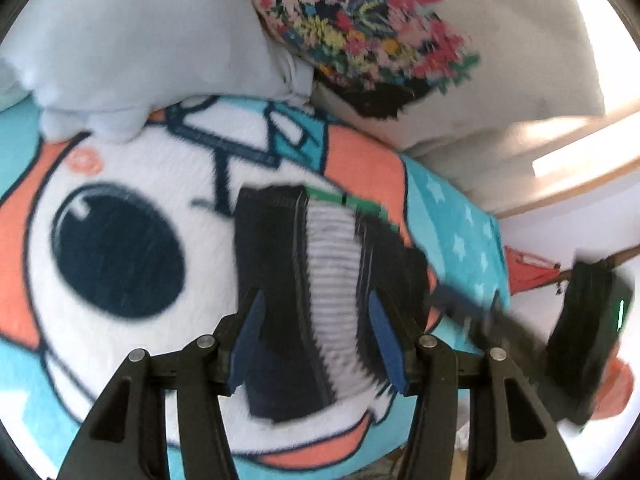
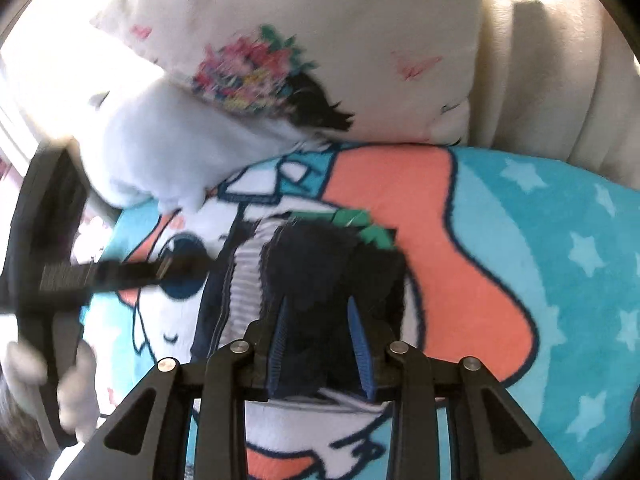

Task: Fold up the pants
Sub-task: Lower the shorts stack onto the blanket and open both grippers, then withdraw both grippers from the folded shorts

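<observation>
The pants [image 1: 280,288] are dark navy with a grey-and-white striped lining [image 1: 334,280] and a green trim [image 1: 344,200]. They lie folded in a narrow bundle on the cartoon blanket [image 1: 120,168]. My left gripper [image 1: 316,300] is open, its blue-padded fingers on either side of the bundle. In the right wrist view the pants [image 2: 316,264] lie between the open fingers of my right gripper [image 2: 320,312]. The other gripper shows blurred at the left of that view [image 2: 48,248] and at the right of the left wrist view [image 1: 584,320].
A white pillow [image 1: 132,52] and a cream pillow with a floral print [image 1: 360,28] lie at the far end of the blanket. The bed's right edge with a wooden rail [image 1: 580,184] is nearby. A gloved hand [image 2: 76,384] shows at lower left.
</observation>
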{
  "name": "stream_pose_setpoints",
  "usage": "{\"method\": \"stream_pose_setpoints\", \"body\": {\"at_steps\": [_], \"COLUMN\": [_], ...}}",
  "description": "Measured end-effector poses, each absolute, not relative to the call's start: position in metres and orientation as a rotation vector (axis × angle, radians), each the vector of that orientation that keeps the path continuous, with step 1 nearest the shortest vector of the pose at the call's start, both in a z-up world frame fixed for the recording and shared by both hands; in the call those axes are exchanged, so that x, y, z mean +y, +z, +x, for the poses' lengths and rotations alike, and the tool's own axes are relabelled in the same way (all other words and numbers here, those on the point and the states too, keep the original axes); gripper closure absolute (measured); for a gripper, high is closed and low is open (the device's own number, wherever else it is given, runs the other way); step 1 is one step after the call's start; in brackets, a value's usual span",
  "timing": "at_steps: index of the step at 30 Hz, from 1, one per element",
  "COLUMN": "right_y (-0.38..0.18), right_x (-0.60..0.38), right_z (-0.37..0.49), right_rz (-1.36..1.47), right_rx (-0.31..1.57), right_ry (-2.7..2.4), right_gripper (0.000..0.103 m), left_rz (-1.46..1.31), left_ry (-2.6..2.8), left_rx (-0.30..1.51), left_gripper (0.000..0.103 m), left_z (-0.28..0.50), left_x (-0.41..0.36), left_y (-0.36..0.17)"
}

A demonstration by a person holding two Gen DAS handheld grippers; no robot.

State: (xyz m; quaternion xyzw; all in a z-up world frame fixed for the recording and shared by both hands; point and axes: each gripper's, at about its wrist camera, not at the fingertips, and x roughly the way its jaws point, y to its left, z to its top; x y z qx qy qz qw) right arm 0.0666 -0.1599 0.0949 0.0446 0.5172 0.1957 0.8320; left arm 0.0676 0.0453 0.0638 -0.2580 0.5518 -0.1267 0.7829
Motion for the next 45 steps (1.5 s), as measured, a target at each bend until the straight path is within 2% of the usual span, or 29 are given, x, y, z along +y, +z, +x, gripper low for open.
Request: {"method": "stream_pose_setpoints", "body": {"at_steps": [7,18,23,26,30,34,39,45], "right_y": [0.050,0.089,0.060,0.039,0.057,0.078,0.081,0.076], "right_x": [-0.158,-0.177,-0.159,-0.152,-0.164,-0.173,-0.194,-0.198], "right_z": [0.098,0.059,0.040,0.039,0.034,0.015,-0.010,-0.022], "right_rz": [0.163,0.211,0.149,0.097,0.185,0.155,0.189,0.093], "right_rx": [1.229,1.143,1.212,1.236,1.205,1.150,1.155,1.171], "right_ry": [0.375,0.293,0.272,0.235,0.204,0.092,-0.029,-0.046], "right_gripper": [0.068,0.062,0.062,0.056,0.056,0.049,0.048,0.046], "left_rz": [-0.507,-0.478,-0.445,-0.417,-0.391,-0.355,-0.294,-0.170], "left_ry": [-0.271,-0.255,-0.265,-0.271,-0.267,-0.235,-0.198,-0.130], "left_rx": [1.288,1.185,1.203,1.185,1.147,1.107,1.059,1.002], "left_gripper": [0.050,0.050,0.050,0.050,0.050,0.050,0.050,0.049], "left_z": [0.044,0.013,0.003,-0.006,-0.016,-0.023,-0.027,-0.025], "left_x": [0.031,0.043,0.043,0.044,0.052,0.058,0.053,0.030], "left_y": [0.023,0.058,0.053,0.057,0.066,0.072,0.084,0.104]}}
